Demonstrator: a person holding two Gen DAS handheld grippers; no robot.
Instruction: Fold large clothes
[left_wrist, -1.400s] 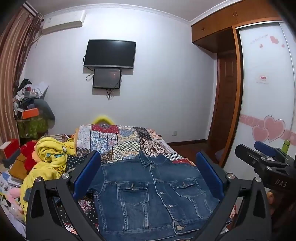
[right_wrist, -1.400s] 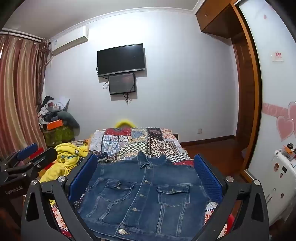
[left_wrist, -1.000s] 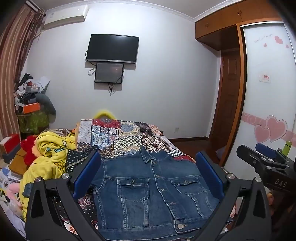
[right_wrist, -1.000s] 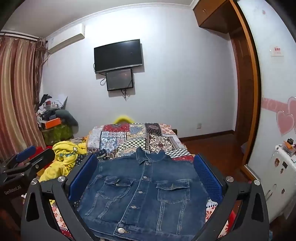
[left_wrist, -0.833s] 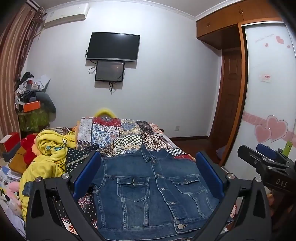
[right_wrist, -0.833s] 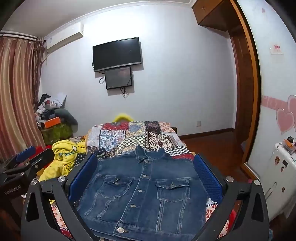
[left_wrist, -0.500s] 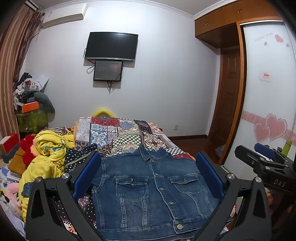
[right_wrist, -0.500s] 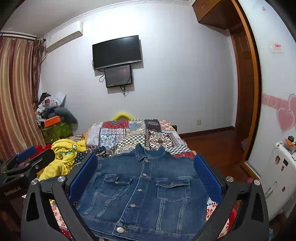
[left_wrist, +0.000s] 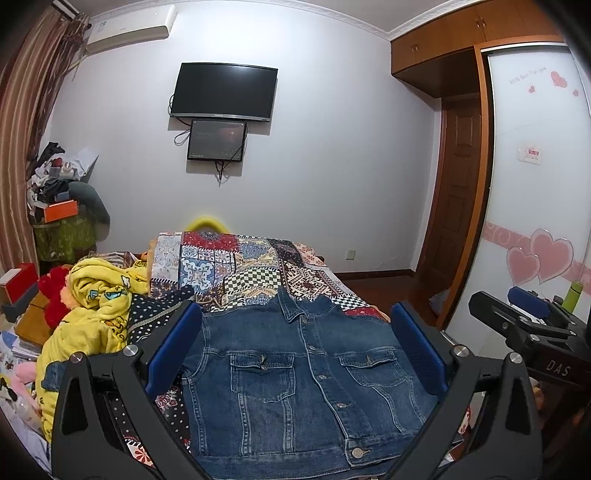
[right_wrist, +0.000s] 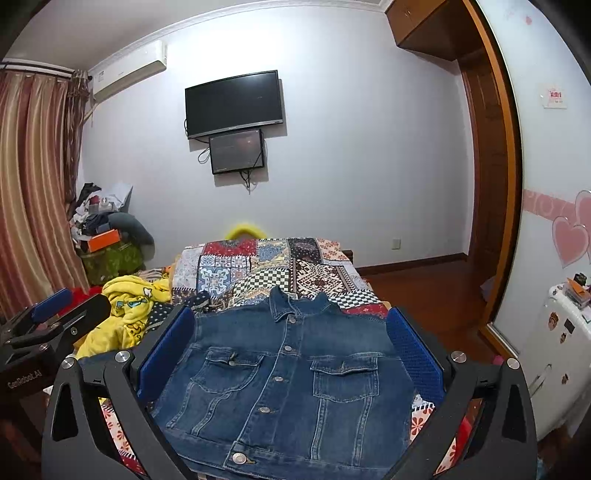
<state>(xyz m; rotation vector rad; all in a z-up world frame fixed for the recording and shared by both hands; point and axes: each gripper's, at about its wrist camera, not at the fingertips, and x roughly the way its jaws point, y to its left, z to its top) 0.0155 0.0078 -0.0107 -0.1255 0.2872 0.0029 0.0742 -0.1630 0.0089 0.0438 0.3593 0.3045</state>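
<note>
A blue denim jacket (left_wrist: 295, 376) (right_wrist: 288, 376) lies flat and buttoned on the patchwork bedspread (left_wrist: 236, 266) (right_wrist: 258, 266), collar toward the far wall, its sleeves out of sight. My left gripper (left_wrist: 295, 350) hovers open above the jacket's near half, nothing between its blue pads (left_wrist: 173, 347). My right gripper (right_wrist: 290, 350) is also open over the jacket, holding nothing. Each gripper shows in the other's view: the right one (left_wrist: 524, 325) at the right edge, the left one (right_wrist: 55, 317) at the left edge.
A crumpled yellow garment (left_wrist: 92, 310) (right_wrist: 125, 310) and a dark polka-dot cloth (left_wrist: 155, 310) lie left of the jacket. Soft toys and boxes crowd the left bedside. A wardrobe with heart stickers (left_wrist: 535, 221) stands right; a TV (left_wrist: 225, 92) hangs on the far wall.
Both cameras tilted slightly down and drifted a little, so the jacket sits marginally higher in view. The jacket itself has not moved and both grippers stayed open.
</note>
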